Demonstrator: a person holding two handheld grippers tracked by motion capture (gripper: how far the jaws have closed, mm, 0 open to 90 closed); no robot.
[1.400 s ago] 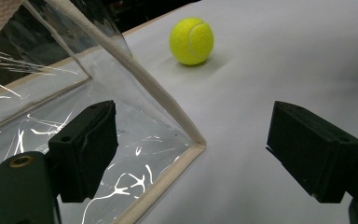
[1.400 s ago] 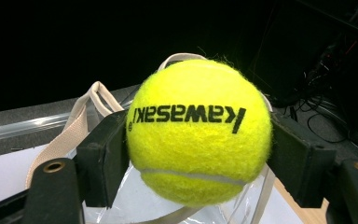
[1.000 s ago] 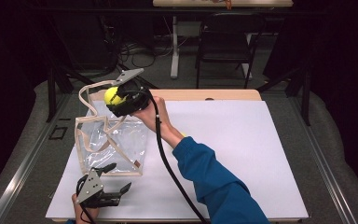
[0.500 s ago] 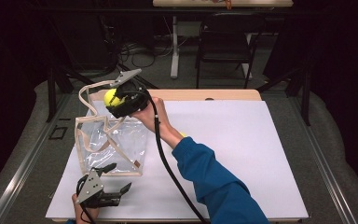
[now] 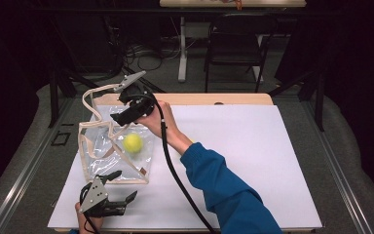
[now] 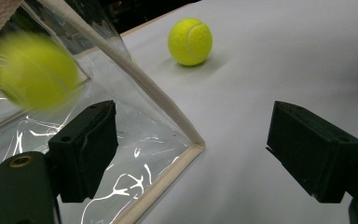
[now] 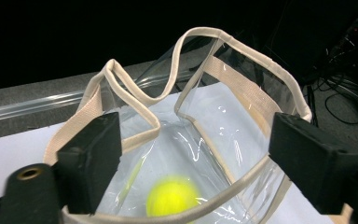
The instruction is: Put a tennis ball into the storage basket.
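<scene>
Right claw hangs over the mouth of the clear bag, its jaws having just been opening and now standing apart with nothing between them. Below it, inside the bag, is the tennis ball, blurred in both gripper views; in the right gripper view it shows low between the two black jaws, well under them and touching neither. The left gripper view catches the same ball as a yellow smear behind the clear wall, above that claw's nearer jaw.

The bag stands upright on the white sheet that covers the bench, at the sheet's left side, with beige trim along its edges and beige straps looping up from its rim. In the right gripper view the rim curves around under the jaws, and one strap sags across the opening.

Left claw is held low at the near left corner of the sheet, just in front of the bag's bottom edge, jaws wide apart and gripping nothing; in its own view the bag's near corner lies between the jaws without touching either.

A second tennis ball rests on the sheet beyond that corner, outside the bag and well away from the left claw.
</scene>
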